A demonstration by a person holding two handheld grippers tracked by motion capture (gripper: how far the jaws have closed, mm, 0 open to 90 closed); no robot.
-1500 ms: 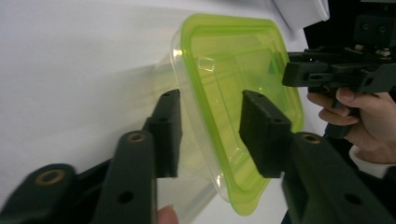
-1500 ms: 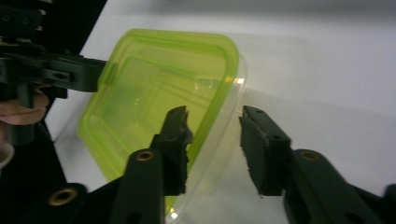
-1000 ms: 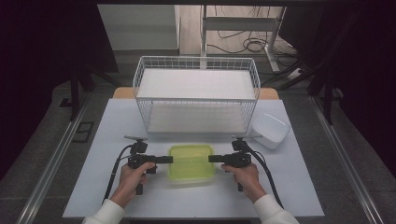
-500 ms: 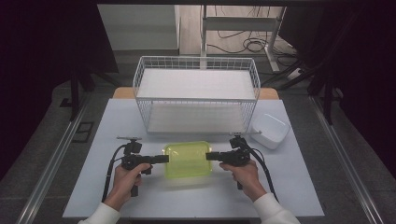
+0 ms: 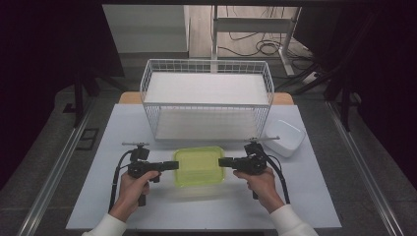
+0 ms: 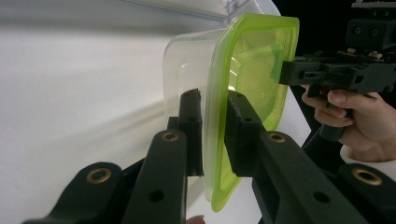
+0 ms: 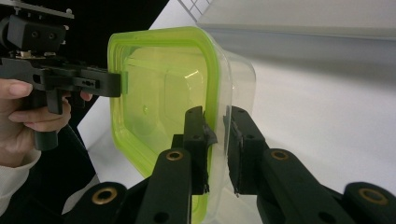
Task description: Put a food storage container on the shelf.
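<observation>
The green-lidded container [image 5: 198, 166] sits near the worktop's front edge, its opposite rims clamped by the left gripper [image 5: 172, 165] and right gripper [image 5: 223, 162].

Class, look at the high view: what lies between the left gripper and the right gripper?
The green-lidded container lies between the left gripper and the right gripper; each grips one of its opposite edges, as the high view shows.

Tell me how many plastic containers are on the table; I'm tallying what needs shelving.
2. The green-lidded container sits at the table's near middle, gripped at its ends by both grippers. The white container sits to the right, beside the wire rack. Nothing shows inside the rack.
</observation>
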